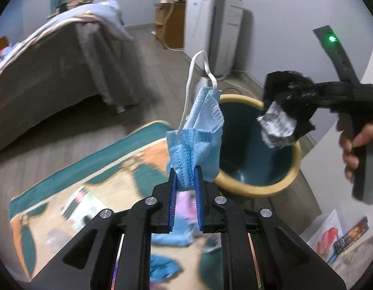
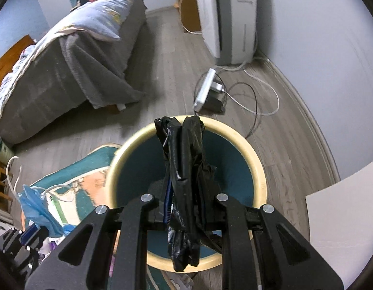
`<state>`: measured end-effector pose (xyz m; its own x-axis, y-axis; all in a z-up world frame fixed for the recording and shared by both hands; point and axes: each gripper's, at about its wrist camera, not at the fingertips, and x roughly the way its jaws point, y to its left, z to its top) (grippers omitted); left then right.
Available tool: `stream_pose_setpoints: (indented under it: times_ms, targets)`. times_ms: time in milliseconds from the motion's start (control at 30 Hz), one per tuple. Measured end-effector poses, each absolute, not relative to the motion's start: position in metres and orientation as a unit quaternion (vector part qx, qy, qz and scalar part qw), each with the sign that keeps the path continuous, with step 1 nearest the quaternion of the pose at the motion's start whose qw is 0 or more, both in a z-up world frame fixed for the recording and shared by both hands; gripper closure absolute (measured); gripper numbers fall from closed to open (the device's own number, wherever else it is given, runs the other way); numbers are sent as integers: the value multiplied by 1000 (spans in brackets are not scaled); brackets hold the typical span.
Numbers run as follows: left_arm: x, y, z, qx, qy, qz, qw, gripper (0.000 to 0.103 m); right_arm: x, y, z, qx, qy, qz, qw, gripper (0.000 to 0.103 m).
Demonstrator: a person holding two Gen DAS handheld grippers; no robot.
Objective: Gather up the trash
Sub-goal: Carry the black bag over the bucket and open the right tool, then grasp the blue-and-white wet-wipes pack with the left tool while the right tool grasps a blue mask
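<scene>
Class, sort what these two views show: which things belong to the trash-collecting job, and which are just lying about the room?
Part of the job:
- blue face mask, pinched in the left gripper
- black crumpled wrapper, clamped in the right gripper
- teal bin, below both

Just lying about:
- bed
- power strip
- patterned rug
- white appliance

You see: grey-covered bed (image 2: 65,72) upper left | white appliance (image 2: 225,17) top right | power strip (image 2: 204,89) with cables, centre floor | patterned rug (image 1: 89,186) lower left
</scene>
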<state>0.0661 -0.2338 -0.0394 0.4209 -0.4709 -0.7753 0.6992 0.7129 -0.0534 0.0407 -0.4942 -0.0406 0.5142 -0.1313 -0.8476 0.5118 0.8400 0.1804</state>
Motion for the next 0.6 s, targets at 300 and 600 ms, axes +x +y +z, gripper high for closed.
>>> stream_pose_setpoints:
  times_ms: [300, 600]
  targets:
    - [69, -310, -67, 168, 423, -393, 799, 81, 35, -510, -52, 249, 455, -203, 831, 76]
    - [68, -300, -61, 155, 408, -367, 821, 22, 32, -506, -42, 236, 447, -206, 838, 31]
